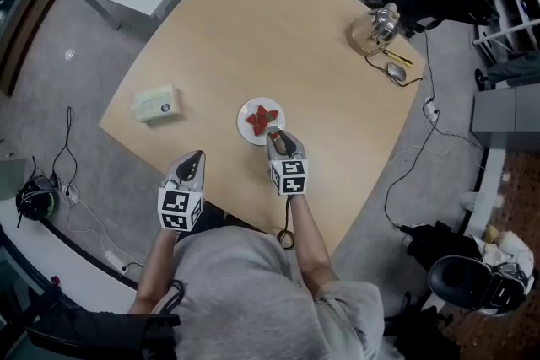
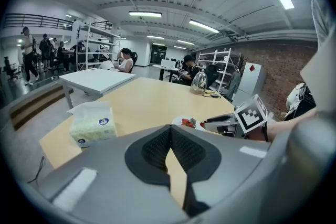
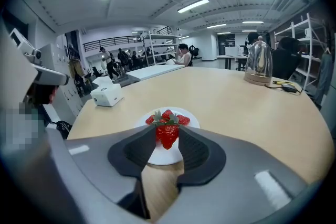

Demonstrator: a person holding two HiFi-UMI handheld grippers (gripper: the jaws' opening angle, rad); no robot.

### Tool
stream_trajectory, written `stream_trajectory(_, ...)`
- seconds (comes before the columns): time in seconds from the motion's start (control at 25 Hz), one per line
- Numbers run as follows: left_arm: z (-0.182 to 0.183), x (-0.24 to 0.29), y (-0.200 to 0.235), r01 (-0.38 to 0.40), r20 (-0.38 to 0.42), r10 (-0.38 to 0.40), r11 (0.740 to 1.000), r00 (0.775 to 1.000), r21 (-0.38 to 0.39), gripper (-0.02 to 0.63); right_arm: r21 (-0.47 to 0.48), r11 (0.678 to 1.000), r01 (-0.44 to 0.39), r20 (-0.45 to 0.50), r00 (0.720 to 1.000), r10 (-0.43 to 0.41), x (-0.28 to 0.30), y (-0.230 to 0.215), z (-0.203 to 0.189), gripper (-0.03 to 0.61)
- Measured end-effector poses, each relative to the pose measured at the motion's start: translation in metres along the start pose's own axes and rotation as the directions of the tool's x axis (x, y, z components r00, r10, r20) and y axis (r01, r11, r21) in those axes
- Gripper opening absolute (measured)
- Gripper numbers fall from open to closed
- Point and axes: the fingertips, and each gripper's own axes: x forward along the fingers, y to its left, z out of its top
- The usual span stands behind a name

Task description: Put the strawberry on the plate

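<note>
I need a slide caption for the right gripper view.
The right gripper holds a strawberry between its jaws, close to a white plate with more strawberries on it.

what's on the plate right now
A few red strawberries lie on the white plate. The right gripper holds another strawberry at its near edge, covering part of the plate, so the exact count cannot be told.

The strawberry point(image 3: 167, 135) is red with green leaves, the plate point(image 3: 160, 155) white, the table point(image 3: 231, 97) pale wood.
</note>
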Motion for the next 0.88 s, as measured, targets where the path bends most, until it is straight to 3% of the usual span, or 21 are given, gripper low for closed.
stream_trajectory(0.24, -0.004, 0.006, 0.006, -0.006, -0.024, 0.006, 1.000, 1.000, -0.009, 0.020, -0.044, 0.999, 0.006, -0.041, 0.999, -0.008, 0.012, -0.004, -0.011, 0.140)
stream_trajectory(0.88, -0.006, 0.018, 0.009, 0.010, -0.043, -0.011, 1.000, 0.999, -0.009, 0.020, -0.048, 0.999, 0.001, -0.087, 0.996, -0.005, 0.030, -0.003, -0.023, 0.140)
